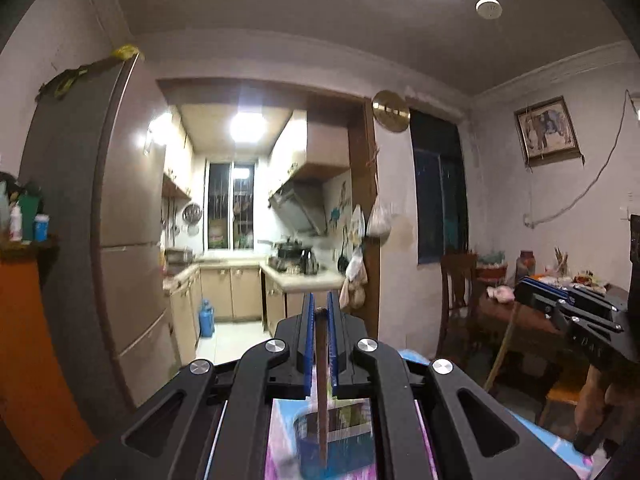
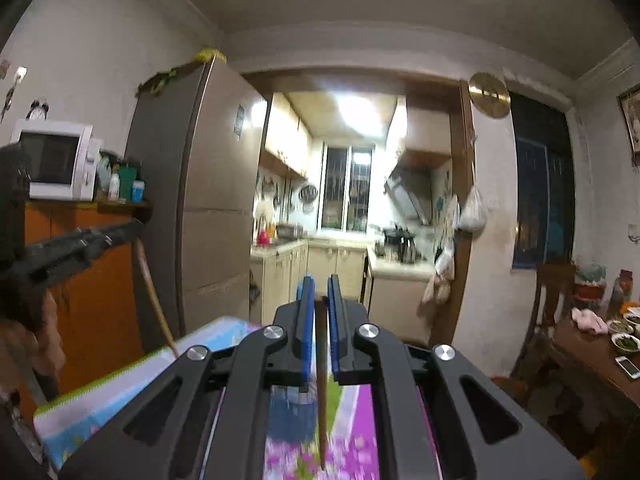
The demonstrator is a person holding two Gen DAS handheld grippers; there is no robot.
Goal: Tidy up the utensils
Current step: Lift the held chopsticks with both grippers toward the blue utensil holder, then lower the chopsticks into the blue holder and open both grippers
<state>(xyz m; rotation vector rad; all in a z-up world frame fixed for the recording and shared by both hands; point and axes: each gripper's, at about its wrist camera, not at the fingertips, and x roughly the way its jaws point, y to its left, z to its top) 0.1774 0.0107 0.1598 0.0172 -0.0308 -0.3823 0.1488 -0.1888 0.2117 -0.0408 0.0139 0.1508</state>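
Both hands loaded: my left gripper (image 1: 320,308) is clamped nearly closed on a chopstick (image 1: 321,380), top end pinched between the blue pads (image 1: 308,340), shaft hanging down out of the jaws. Right gripper (image 2: 320,290) likewise, nearly closed on a second chopstick (image 2: 321,384), also pinched near its top end. Each one shows again in the other wrist view, hanging slanted below the gripper. Handling, my guess: thin, rigid, wood or bamboo, very light, smooth finish. Gripped at one end, so the free tip can swing or pivot if I jerk; a hold nearer the middle would steady it, but the end grip suits dropping it tip-first into a holder. Below the left chopstick's tip sits a blue cup (image 1: 336,440), blurred, probably the utensil holder; it rests on a colourful printed mat (image 2: 132,384), pink and pale blue. Whether the tips are over the cup mouth or past it I can't tell through the blur. Beyond: fridge (image 2: 200,184), microwave (image 2: 56,158) on an orange cabinet (image 2: 92,280), the lit kitchen (image 1: 240,240) through the doorway, a cluttered dining table (image 1: 520,320) to the right.
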